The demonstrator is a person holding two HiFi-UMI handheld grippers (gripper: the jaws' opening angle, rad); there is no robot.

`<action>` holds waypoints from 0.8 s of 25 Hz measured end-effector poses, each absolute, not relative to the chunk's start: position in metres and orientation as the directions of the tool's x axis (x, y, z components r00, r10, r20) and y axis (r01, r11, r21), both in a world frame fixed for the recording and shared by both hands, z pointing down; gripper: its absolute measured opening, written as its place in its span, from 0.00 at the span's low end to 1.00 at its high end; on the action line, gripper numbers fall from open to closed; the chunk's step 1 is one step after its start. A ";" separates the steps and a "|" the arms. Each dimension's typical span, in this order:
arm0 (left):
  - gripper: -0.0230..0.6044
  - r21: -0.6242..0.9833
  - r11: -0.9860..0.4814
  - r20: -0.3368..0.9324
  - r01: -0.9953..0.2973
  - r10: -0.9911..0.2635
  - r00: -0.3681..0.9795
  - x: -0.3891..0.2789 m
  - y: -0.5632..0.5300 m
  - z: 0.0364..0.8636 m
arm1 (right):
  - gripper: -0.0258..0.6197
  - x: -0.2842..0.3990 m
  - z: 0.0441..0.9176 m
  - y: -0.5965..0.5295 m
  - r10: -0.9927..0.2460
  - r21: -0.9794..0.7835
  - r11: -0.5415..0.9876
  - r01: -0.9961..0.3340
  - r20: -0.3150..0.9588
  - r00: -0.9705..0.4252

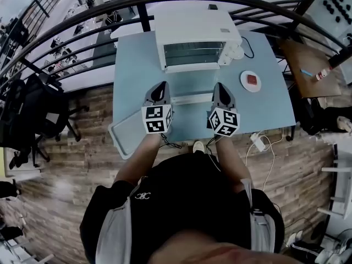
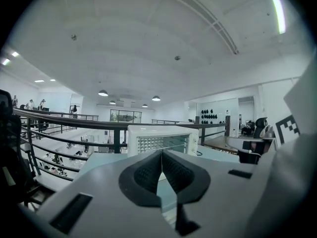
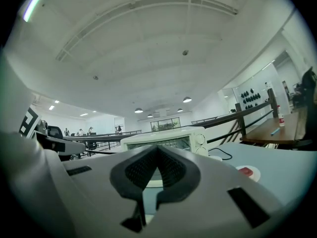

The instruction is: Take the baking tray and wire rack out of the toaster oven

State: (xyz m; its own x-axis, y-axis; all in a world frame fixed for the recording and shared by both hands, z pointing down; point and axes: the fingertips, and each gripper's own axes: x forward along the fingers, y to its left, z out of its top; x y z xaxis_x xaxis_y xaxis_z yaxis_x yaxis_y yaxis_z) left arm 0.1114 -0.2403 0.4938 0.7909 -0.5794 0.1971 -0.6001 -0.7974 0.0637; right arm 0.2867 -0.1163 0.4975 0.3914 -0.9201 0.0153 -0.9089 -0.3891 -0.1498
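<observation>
The white toaster oven stands at the far middle of the pale blue table, its glass front facing me. A flat grey baking tray lies at the table's near left corner, partly over the edge. A pale flat strip lies on the table between the two grippers; I cannot tell what it is. My left gripper and right gripper hover side by side in front of the oven, both shut and empty. The oven sits straight ahead of the left gripper, and the oven is likewise ahead of the right gripper.
A white disc with a red centre lies right of the oven, and a black cable runs behind it. A dark railing curves behind the table. A power adapter hangs at the near right edge. A chair with bags stands to the left.
</observation>
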 end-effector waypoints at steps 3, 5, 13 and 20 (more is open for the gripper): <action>0.06 0.059 -0.796 0.196 -0.602 -0.582 0.789 0.129 -0.246 0.493 | 0.04 0.304 0.499 -0.125 -0.923 -0.158 -0.383 -0.910 0.020 0.385; 0.06 0.064 -0.790 0.198 -0.610 -0.589 0.784 0.140 -0.253 0.491 | 0.04 0.315 0.498 -0.132 -0.926 -0.158 -0.374 -0.914 0.021 0.376; 0.06 0.126 -0.750 0.190 -0.649 -0.624 0.758 0.176 -0.279 0.491 | 0.04 0.365 0.495 -0.165 -0.940 -0.200 -0.338 -0.920 0.023 0.340; 0.06 0.378 -0.670 0.179 -0.639 -0.624 0.760 0.198 -0.307 0.502 | 0.04 0.399 0.502 -0.194 -0.961 -0.340 -0.268 -0.901 0.028 0.275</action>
State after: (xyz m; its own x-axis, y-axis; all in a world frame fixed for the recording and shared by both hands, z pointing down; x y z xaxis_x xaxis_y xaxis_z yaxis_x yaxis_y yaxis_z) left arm 0.1983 -0.3070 0.5020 0.7603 -0.6244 0.1789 -0.6391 -0.6699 0.3779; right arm 0.3988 -0.1941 0.5021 0.2754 -0.9609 0.0278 -0.9012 -0.2682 -0.3404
